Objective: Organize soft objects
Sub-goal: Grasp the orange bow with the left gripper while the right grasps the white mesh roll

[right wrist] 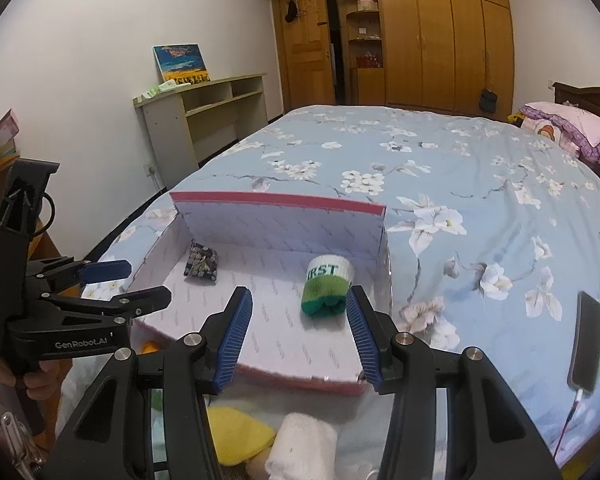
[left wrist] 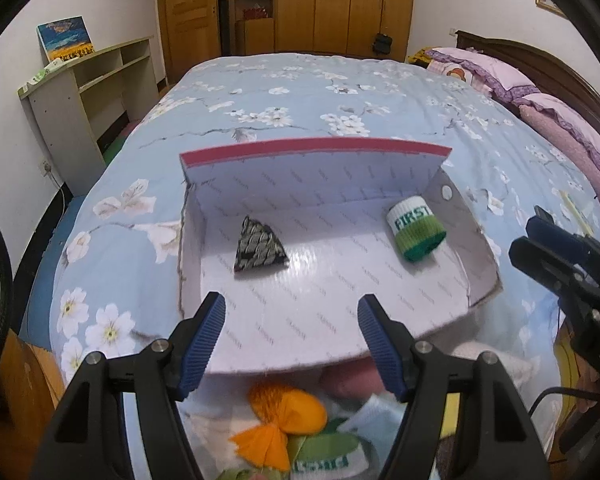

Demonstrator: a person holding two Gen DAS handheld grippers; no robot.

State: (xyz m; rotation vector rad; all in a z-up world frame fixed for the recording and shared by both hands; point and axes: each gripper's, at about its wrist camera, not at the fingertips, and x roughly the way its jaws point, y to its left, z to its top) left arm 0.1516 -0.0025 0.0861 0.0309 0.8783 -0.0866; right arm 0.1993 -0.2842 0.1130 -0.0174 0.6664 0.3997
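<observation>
Lying on a blue floral bedspread (left wrist: pixel 284 92), an open cardboard box (left wrist: pixel 340 304) with a raised far flap holds two soft things. A black patterned pouch (left wrist: pixel 259 249) sits left of centre on the box floor, and a rolled green-and-white sock (left wrist: pixel 416 228) marked "FIRST" rests near the right wall, well apart from the pouch. The left gripper (left wrist: pixel 292 336) hangs over the box's near edge with its blue pads spread wide and nothing between them. The right gripper (right wrist: pixel 300 332) is likewise spread and empty, its right pad just beside the sock. Below the near edge lies a heap of soft items: an orange tasselled piece (left wrist: pixel 280 420), a second green-and-white sock (left wrist: pixel 328 456), a yellow cloth (right wrist: pixel 236 432) and a white rolled cloth (right wrist: pixel 304 444). A black phone (right wrist: pixel 586 340) lies on the bedspread to the right.
</observation>
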